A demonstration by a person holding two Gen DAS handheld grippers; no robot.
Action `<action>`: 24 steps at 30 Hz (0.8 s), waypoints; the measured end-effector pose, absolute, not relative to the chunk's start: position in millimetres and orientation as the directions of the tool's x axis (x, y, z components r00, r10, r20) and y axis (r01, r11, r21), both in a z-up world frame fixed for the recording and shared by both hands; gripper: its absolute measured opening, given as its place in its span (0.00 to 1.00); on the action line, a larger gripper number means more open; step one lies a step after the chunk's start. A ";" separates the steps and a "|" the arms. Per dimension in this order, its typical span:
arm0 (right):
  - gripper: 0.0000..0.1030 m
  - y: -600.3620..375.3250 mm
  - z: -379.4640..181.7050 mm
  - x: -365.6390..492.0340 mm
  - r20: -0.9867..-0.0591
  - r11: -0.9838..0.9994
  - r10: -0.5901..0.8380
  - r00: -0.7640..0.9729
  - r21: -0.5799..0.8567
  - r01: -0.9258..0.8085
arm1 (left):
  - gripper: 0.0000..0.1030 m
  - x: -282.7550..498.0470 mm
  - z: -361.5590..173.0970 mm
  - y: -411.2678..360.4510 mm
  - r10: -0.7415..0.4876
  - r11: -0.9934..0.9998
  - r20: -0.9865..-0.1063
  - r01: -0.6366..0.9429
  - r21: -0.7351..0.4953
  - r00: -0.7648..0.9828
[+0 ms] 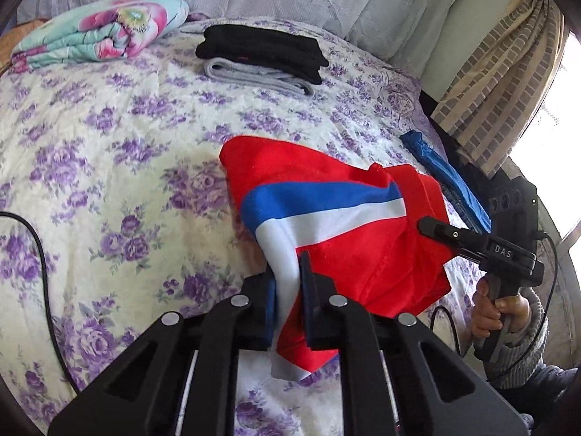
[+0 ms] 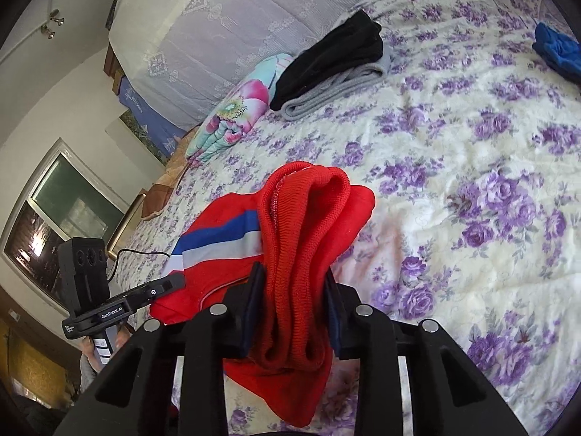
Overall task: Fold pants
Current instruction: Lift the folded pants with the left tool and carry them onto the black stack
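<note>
Above bedspread (image 1: 109, 152), bunched red pants (image 1: 348, 239), blue-white stripe

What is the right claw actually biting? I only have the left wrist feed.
Observer: The right claw is shut on the ribbed red waistband of the pants, bunched thick between its pads.
Operator: Anything left of the bed I can't see?
Observer: Yes, a window in the wall behind the left claw.
Operator: Is that blue cloth at my right edge a long strip?
Observer: From the right wrist it looks like a crumpled blue cloth lying on the bedspread, cut off by the frame edge.
</note>
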State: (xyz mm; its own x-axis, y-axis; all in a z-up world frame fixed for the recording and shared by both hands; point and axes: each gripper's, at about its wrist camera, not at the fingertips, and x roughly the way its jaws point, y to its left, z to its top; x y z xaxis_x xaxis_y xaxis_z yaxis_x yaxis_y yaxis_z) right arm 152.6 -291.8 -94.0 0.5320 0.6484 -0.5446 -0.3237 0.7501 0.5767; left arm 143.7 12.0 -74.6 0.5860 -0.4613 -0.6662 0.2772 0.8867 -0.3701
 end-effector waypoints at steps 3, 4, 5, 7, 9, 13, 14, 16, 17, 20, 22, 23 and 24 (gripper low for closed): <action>0.30 -293.1 -65.8 152.7 -0.513 0.758 0.638 0.574 0.548 -0.352 | 0.09 150.6 -46.1 6.7 -0.437 0.899 -0.650 0.292 -0.325 0.621; 0.30 -294.0 -54.3 154.3 -0.499 0.760 0.635 0.589 0.538 -0.364 | 0.09 154.2 -33.2 4.4 -0.428 0.904 -0.639 0.299 -0.306 0.639; 0.30 -294.8 -41.1 156.6 -0.484 0.764 0.631 0.606 0.522 -0.378 | 0.09 158.1 -19.1 2.1 -0.420 0.908 -0.625 0.306 -0.287 0.659; 0.30 -296.0 -10.1 165.7 -0.450 0.771 0.622 0.641 0.495 -0.400 | 0.09 169.9 15.2 -2.3 -0.403 0.915 -0.590 0.319 -0.246 0.700; 0.30 -299.2 23.1 182.0 -0.414 0.774 0.615 0.671 0.478 -0.415 | 0.09 184.7 50.7 -5.6 -0.388 0.921 -0.555 0.327 -0.210 0.736; 0.30 -301.0 84.6 221.4 -0.342 0.790 0.587 0.734 0.438 -0.428 | 0.09 218.6 116.1 -16.5 -0.341 0.938 -0.482 0.324 -0.122 0.807; 0.30 -301.4 96.7 232.6 -0.329 0.793 0.581 0.744 0.432 -0.429 | 0.09 227.6 128.7 -18.4 -0.330 0.942 -0.472 0.316 -0.111 0.818; 0.30 -300.2 117.5 253.3 -0.308 0.806 0.562 0.767 0.412 -0.425 | 0.09 249.9 148.7 -21.0 -0.316 0.947 -0.459 0.307 -0.098 0.830; 0.30 -299.4 124.9 264.2 -0.301 0.812 0.553 0.777 0.401 -0.423 | 0.09 260.9 156.2 -22.4 -0.311 0.949 -0.453 0.302 -0.096 0.835; 0.30 -296.8 138.2 298.4 -0.288 0.827 0.529 0.798 0.385 -0.410 | 0.09 296.2 166.7 -24.6 -0.299 0.953 -0.442 0.290 -0.090 0.846; 0.30 -295.4 140.1 322.7 -0.281 0.837 0.512 0.812 0.378 -0.396 | 0.09 321.5 166.3 -25.9 -0.291 0.956 -0.442 0.277 -0.097 0.848; 0.30 -295.0 138.8 334.6 -0.278 0.839 0.504 0.818 0.380 -0.389 | 0.09 332.7 165.0 -27.5 -0.284 0.958 -0.445 0.270 -0.095 0.850; 0.30 -294.7 136.8 348.0 -0.275 0.841 0.498 0.823 0.384 -0.381 | 0.09 344.8 162.1 -29.4 -0.276 0.960 -0.448 0.263 -0.092 0.850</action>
State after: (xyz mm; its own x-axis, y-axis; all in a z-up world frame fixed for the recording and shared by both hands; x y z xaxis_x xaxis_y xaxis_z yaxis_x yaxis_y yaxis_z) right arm 348.0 -294.7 136.8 0.8226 0.4979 -0.2747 -0.3808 0.8411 0.3840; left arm 344.8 -29.4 162.1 0.8503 -0.2757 -0.4483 0.2628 0.9604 -0.0920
